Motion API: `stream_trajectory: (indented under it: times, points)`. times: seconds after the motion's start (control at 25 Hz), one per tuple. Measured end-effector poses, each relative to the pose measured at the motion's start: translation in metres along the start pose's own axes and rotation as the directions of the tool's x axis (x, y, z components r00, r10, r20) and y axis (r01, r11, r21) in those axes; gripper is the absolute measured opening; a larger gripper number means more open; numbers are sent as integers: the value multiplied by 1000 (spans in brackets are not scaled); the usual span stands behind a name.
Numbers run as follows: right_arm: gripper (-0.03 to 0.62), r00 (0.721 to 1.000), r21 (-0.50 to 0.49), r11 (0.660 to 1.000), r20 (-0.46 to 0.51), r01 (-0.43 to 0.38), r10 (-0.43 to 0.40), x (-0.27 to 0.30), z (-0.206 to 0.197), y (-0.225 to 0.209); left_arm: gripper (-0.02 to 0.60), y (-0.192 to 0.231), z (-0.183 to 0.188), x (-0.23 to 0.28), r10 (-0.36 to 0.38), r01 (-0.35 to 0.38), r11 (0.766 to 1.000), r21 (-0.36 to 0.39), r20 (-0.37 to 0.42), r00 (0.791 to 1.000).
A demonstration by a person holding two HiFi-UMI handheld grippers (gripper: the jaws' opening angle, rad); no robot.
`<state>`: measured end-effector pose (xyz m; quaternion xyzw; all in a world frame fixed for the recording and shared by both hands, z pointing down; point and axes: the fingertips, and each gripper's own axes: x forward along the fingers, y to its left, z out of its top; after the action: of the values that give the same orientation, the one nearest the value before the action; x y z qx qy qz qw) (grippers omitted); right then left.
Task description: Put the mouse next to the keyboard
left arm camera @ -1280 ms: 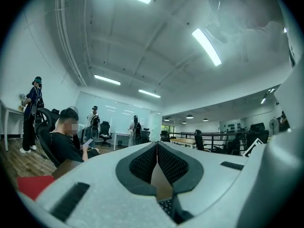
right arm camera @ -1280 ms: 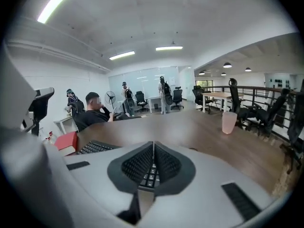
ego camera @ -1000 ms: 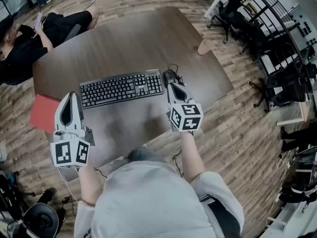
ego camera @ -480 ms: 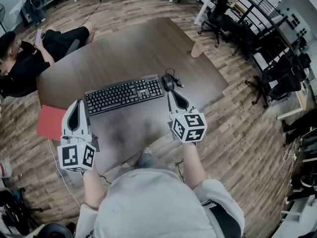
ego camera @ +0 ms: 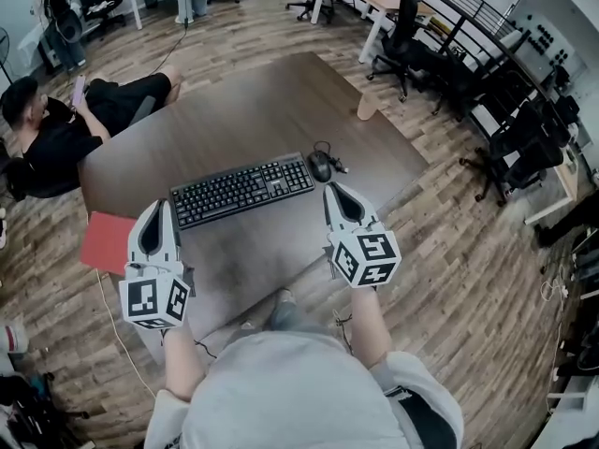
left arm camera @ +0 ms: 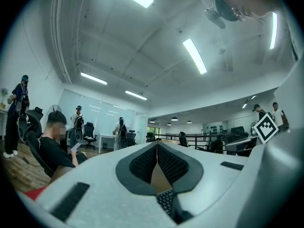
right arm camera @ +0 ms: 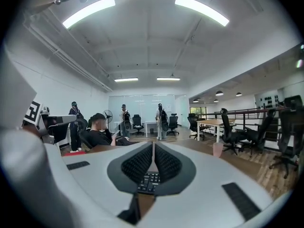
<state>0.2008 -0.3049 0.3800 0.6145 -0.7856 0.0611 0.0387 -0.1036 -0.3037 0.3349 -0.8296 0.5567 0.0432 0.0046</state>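
Note:
A black keyboard [ego camera: 245, 188] lies in the middle of the dark brown table [ego camera: 253, 101]. A black mouse [ego camera: 321, 166] sits just off the keyboard's right end, its cable curled behind it. My right gripper [ego camera: 334, 189] is shut and empty, hovering a short way nearer me than the mouse and not touching it. My left gripper [ego camera: 159, 206] is shut too, holding nothing, off the keyboard's near left corner. In the left gripper view the jaws of the left gripper [left arm camera: 156, 144] meet, with keys of the keyboard [left arm camera: 166, 201] below them. The right gripper [right arm camera: 153, 145] shows the same, with the keyboard [right arm camera: 148, 182] beneath.
A red folder [ego camera: 106, 241] lies at the table's left edge. A paper cup [ego camera: 366, 107] stands at the far right edge. A person [ego camera: 61, 129] sits beyond the far left corner. Office chairs [ego camera: 412, 40] and desks stand to the right, on wood flooring.
Both grippers have drawn back toward me, away from the keyboard. The right gripper's tip was at the mouse a second ago and now stands apart from it. The mouse has stayed put.

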Motion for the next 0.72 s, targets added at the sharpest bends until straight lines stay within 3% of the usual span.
stream_trajectory:
  times: [0.72]
  points:
    - [20,994,0,999,108,35,-35,-61,26,29,11,-9,7,-29,-66,66,998,-11,22,998]
